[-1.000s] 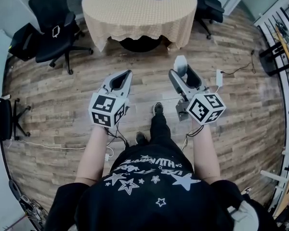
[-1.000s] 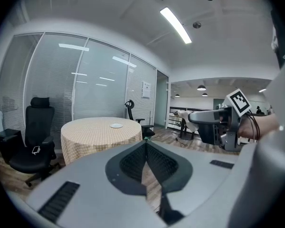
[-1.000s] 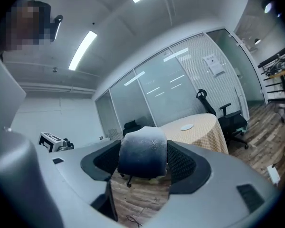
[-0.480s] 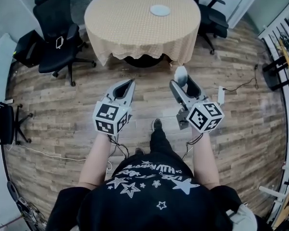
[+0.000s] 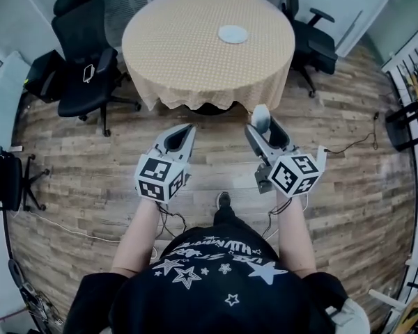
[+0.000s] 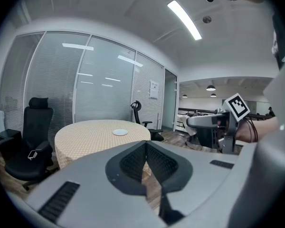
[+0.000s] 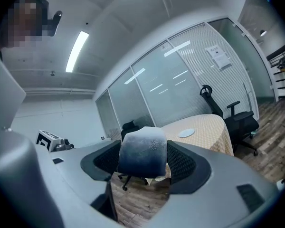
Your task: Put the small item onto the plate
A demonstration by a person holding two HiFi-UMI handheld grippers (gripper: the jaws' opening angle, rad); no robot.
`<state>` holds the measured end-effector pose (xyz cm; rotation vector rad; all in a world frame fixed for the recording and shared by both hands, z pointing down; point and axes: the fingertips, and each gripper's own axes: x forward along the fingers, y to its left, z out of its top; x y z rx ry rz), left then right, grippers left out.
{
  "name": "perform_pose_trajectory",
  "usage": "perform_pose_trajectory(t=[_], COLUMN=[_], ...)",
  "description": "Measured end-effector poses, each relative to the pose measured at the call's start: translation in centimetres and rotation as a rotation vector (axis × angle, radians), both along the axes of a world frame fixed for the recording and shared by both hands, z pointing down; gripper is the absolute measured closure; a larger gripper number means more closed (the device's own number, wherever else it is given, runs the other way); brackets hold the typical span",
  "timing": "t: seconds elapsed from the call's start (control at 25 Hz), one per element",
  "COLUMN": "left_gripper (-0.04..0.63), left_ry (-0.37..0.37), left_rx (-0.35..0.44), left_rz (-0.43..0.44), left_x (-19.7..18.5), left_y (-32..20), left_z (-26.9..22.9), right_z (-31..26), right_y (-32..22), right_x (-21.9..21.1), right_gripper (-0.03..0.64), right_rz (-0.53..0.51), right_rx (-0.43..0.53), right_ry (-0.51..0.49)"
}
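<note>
A small white plate (image 5: 233, 34) lies on the round table (image 5: 174, 47) with the yellow checked cloth, at its far right part; the plate (image 6: 119, 132) also shows in the left gripper view and the plate (image 7: 185, 133) in the right gripper view. My right gripper (image 5: 260, 119) is shut on a small pale bluish-white block (image 7: 142, 153), held over the wooden floor short of the table. The block (image 5: 260, 115) pokes out past the jaws. My left gripper (image 5: 182, 130) is shut with nothing in it, level with the right one.
Black office chairs stand around the table: one at the left (image 5: 83, 44), another at the far right (image 5: 313, 37). A third chair (image 5: 3, 179) sits at the left edge. Cables (image 5: 348, 145) trail over the wooden floor. A rack (image 5: 411, 82) lines the right wall.
I have walked toward the table: it and the plate now sit lower and nearer in the head view. Both grippers keep the same pose, the right still holding the block.
</note>
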<state>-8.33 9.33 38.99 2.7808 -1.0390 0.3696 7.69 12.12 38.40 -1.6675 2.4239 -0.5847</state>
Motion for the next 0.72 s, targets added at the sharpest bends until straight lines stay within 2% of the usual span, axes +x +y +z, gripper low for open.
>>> perform_pose_trajectory(t=[0.36, 0.56, 0.72], left_gripper=[0.595, 0.595, 0.595], left_ry=[0.000, 0.007, -0.008], left_rx=[0.040, 0.031, 0.010], left_rz=[-0.043, -0.076, -0.069], left_x=[3.9, 4.8, 4.8], left_y=[-4.1, -5.6, -6.4], left_z=[-1.5, -1.2, -0.4], right_z=[-1.6, -0.5, 0.1], right_y=[-4.6, -6.4, -7.6], right_x=[4.0, 5.2, 5.4], right_gripper=[0.302, 0.302, 0.302], right_rz=[-0.048, -0.067, -0.059], right_rx=[0.044, 0.022, 0.010], right_ry=[0.015, 0.010, -0.002])
